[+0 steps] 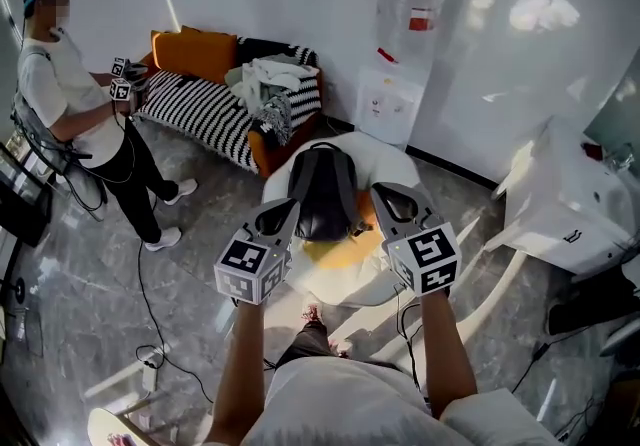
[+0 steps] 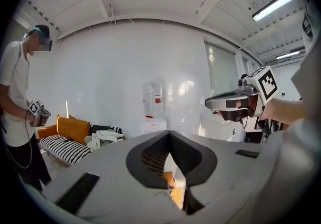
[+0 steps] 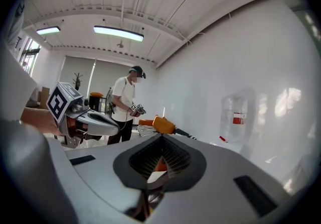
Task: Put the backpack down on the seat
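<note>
A dark grey backpack (image 1: 322, 192) stands on the orange cushion (image 1: 335, 252) of a round white seat (image 1: 392, 166) in the head view. My left gripper (image 1: 289, 207) points at the backpack's left side, its jaws shut with nothing between them. On the other side my right gripper (image 1: 383, 193) sits just off the backpack's right side, also shut and empty. In the left gripper view the closed jaws (image 2: 169, 136) aim up at the white wall, with the right gripper (image 2: 234, 105) alongside. The right gripper view shows its own closed jaws (image 3: 161, 138) and the left gripper (image 3: 86, 120).
A sofa (image 1: 215, 104) with striped cushions, an orange pillow (image 1: 190, 52) and a heap of clothes (image 1: 270, 79) stands behind the seat. Against the wall is a water dispenser (image 1: 395, 84). Another person (image 1: 75, 109) stands at left holding grippers. White furniture (image 1: 575, 199) fills the right. Cables (image 1: 150, 314) lie on the floor.
</note>
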Tool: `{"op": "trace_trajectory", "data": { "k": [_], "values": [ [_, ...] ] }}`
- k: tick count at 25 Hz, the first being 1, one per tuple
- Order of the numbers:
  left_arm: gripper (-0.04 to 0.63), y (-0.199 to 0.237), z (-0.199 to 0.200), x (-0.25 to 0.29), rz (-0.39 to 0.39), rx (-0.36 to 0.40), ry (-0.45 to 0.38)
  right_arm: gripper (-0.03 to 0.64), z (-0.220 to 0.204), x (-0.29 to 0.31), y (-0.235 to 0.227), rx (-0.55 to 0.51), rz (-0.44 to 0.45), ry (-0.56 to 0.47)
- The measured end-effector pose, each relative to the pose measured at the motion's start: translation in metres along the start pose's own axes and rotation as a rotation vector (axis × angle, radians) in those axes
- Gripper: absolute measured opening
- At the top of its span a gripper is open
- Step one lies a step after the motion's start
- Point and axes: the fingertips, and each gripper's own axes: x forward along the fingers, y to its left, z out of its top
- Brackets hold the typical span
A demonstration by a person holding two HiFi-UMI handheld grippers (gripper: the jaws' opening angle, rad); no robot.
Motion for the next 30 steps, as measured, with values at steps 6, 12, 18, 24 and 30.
{"op": "trace_trajectory", "data": {
  "k": [6, 12, 18, 24, 30],
  "values": [
    [0.018, -0.018, 0.031, -0.010, -0.025, 0.053, -0.041, 0.003, 0.023, -0.019, -0.001, -0.028, 0.002, -0.030],
    [0.018, -0.038, 0.062, -0.026, -0.033, 0.094, -0.061, 0.003, 0.054, -0.037, 0.004, -0.055, 0.004, -0.079],
    [0.018, -0.047, 0.092, -0.037, -0.025, 0.132, -0.110, 0.005, 0.087, -0.054, 0.012, -0.114, 0.026, -0.129],
    [0.018, -0.047, 0.118, -0.049, 0.012, 0.207, -0.226, 0.003, 0.094, -0.062, 0.018, -0.125, 0.041, -0.168],
    [0.018, -0.052, 0.122, -0.054, 0.018, 0.209, -0.245, 0.003, 0.092, -0.060, 0.021, -0.133, 0.051, -0.164]
  ]
}}
